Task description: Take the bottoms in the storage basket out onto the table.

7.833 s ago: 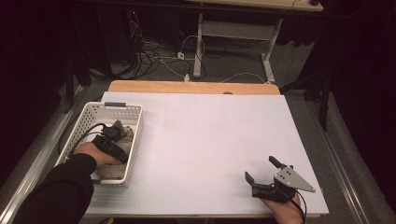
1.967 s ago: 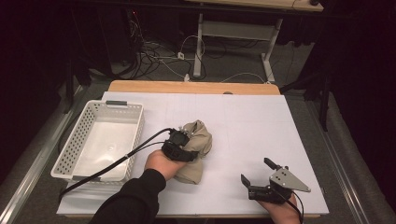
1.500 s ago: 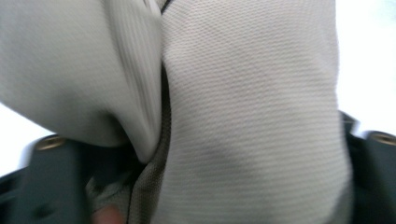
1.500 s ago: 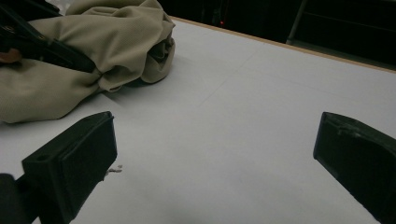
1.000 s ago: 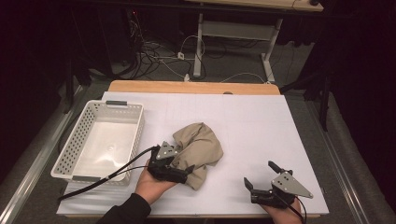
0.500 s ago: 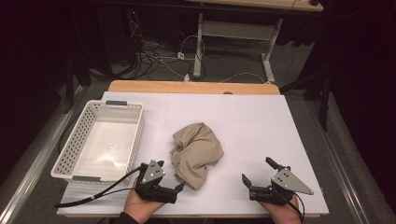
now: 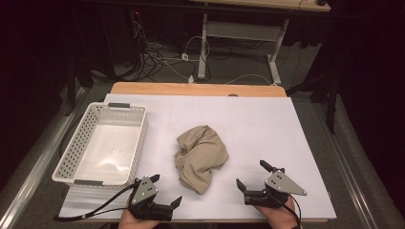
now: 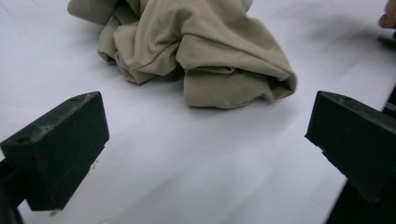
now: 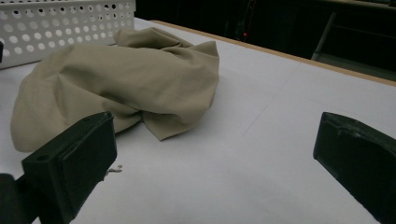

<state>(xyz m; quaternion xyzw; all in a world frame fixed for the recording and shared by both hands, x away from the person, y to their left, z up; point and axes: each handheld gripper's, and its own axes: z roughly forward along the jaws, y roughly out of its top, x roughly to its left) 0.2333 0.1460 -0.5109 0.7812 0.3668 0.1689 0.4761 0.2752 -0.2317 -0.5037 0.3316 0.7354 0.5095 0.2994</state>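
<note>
High view, contents of the white tabletop (image 7: 286, 124), listed from the person's side.

Item one: beige cloth (image 7: 200, 156), crumpled into a loose heap near the middle of the tabletop, lying free, nothing touching it. In the left gripper view the cloth (image 8: 187, 51) sits beyond the jaw tips with a strip of bare white surface between; in the right gripper view the cloth (image 9: 116, 84) lies to the left and ahead, its nearest fold just past the left jaw.

Item two: left tool (image 7: 166, 191), held low at the near edge of the tabletop, left of the cloth and apart from it. Its jaws stand wide apart with nothing between them. The hand under it comes in from the bottom edge, knuckles just showing; a black cable trails off to the left along the near edge.

Item three: right tool (image 7: 254, 175), at the near edge on the right, near the cloth but clear of it. Jaws spread wide, empty, angled up and to the left towards the cloth. The hand cups it from below, grey three-cornered plate on top.

Item four: white perforated basket (image 7: 76, 143), standing on the left part of the tabletop, apart from the cloth. Its wall shows as basket (image 9: 65, 23) behind the cloth in the right gripper view.
</note>
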